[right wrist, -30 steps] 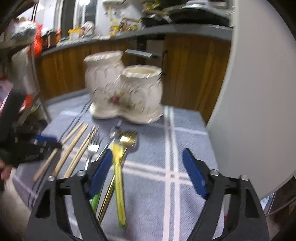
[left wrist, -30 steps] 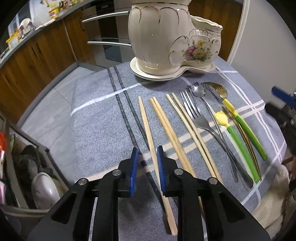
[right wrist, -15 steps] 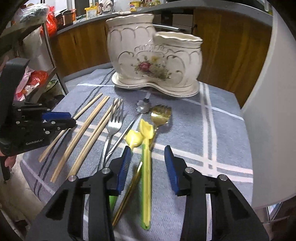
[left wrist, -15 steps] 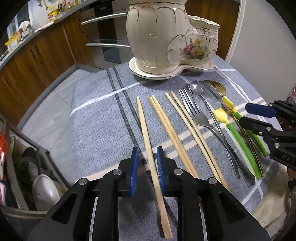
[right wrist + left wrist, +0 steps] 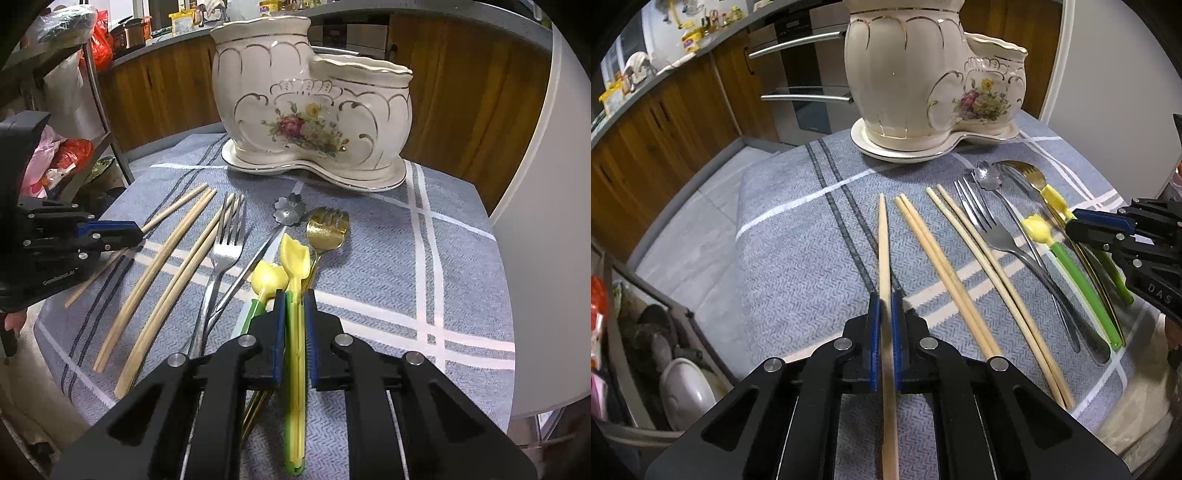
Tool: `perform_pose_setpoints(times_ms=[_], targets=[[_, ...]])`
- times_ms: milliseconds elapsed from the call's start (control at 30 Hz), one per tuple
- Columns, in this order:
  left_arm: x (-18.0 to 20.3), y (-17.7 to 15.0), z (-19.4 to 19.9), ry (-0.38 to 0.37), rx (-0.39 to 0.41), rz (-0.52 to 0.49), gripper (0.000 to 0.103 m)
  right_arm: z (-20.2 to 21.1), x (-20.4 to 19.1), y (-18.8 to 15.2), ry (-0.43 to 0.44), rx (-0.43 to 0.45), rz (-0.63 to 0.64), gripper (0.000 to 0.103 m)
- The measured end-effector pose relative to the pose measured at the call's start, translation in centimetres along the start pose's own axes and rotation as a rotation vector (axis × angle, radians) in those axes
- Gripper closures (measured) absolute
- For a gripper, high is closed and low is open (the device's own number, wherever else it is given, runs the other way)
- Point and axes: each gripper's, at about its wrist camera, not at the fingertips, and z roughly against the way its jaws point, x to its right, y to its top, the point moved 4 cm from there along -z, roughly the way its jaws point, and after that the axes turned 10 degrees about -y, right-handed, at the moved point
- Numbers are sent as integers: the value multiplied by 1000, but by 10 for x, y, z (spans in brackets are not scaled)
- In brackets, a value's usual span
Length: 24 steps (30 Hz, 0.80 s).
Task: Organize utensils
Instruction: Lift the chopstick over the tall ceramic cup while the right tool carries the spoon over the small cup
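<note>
A row of utensils lies on the grey-blue cloth (image 5: 798,258) in front of a cream floral two-pot holder (image 5: 923,74) (image 5: 314,110). My left gripper (image 5: 884,301) is shut on the single leftmost chopstick (image 5: 883,236), which runs back between the pads. My right gripper (image 5: 294,297) has its jaws closing on the handle of the yellow-headed green utensil (image 5: 294,254), with the pads against its sides. Two chopstick pairs (image 5: 934,254), a silver fork (image 5: 227,251), a flower-ended spoon (image 5: 290,208), a gold spork (image 5: 327,225) and a second yellow-tipped green utensil (image 5: 267,278) lie between the grippers.
The table's left edge drops to a floor and a low rack with bowls (image 5: 683,380). Wooden cabinets and an oven (image 5: 805,74) stand behind. A white wall (image 5: 554,221) closes the right side. Bare cloth lies right of the gold spork.
My left jaws have shut on the single chopstick. My right gripper came down and in over the green utensil, and its jaws narrowed from wide open onto the handle.
</note>
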Motion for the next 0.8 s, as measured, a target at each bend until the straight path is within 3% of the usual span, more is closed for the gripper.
perform_pose_setpoints(times_ms=[367,733,800], targets=[[-3,1,22,-61,90,4,96,33,16,17,38,174,-86,93],[8,16,79,-106,266,-72,96,69,23,56,5,371,-131,95],[11,23,94,-130,327,-89,96,75,25,66,9,405,-144,95]])
